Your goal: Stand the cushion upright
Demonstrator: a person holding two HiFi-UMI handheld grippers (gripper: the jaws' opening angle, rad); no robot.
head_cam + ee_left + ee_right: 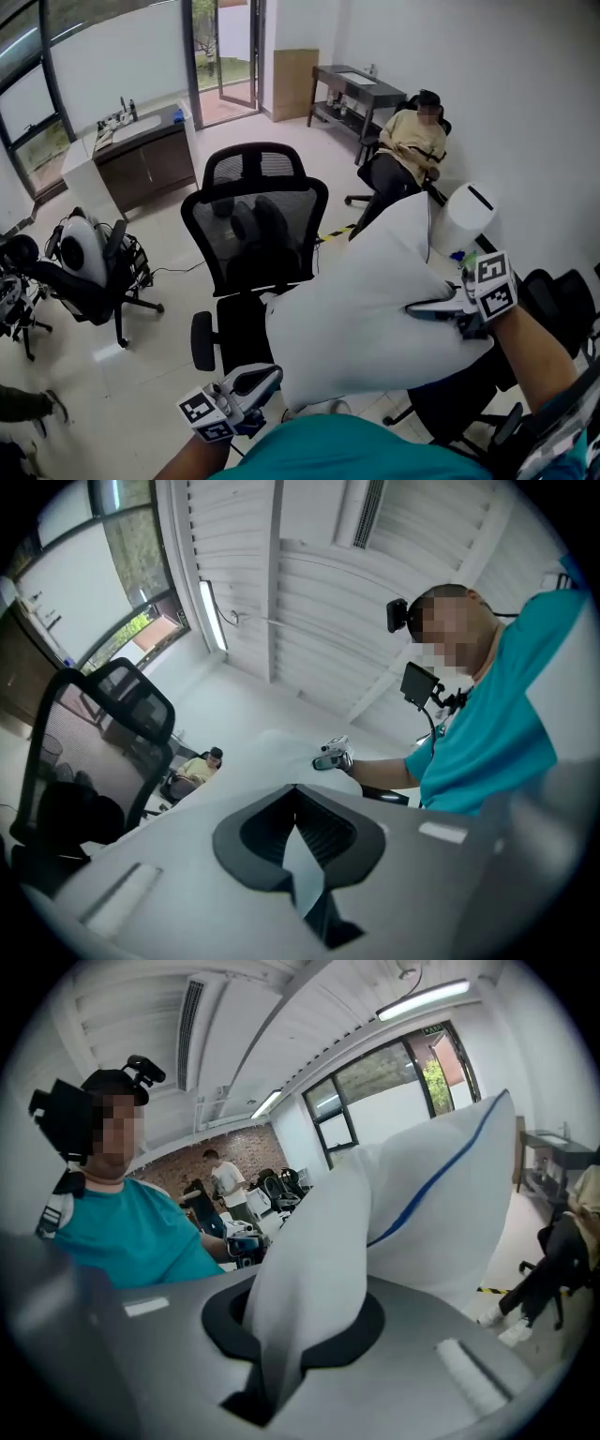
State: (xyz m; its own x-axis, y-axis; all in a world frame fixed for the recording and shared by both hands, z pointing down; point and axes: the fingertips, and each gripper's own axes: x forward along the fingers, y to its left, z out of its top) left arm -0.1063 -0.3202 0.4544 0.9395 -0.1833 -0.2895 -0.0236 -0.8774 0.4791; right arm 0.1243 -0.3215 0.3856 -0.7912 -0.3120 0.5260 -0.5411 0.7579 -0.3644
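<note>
Hanging between 2 hand-held grippers, the plump white fabric cushion with thin blue piping [356,309] is in front of and just right of the black mesh office chair [253,225]. Its broad face is toward the head camera, and 1 corner rises to the upper right, close by a white cylindrical appliance [464,217]. Whether its lower edge touches the chair seat cannot be told. The left gripper [265,377] is at the cushion's lower left corner. Its own view shows both jaws pressed together on a thin sliver of the white cover, with hardly any gap between the pads. The right gripper [415,307] bites the cushion's right edge partway up. In its own view a thick fold of white fabric fills the space between the jaws, which are clamped tight around it, and the rest of the cushion balloons beyond with the blue line running across it. Behind the chair, a person in a pale yellow top [412,141] sits by the white wall, and a dark wooden cabinet with a white top [141,159] stands near the windows.
</note>
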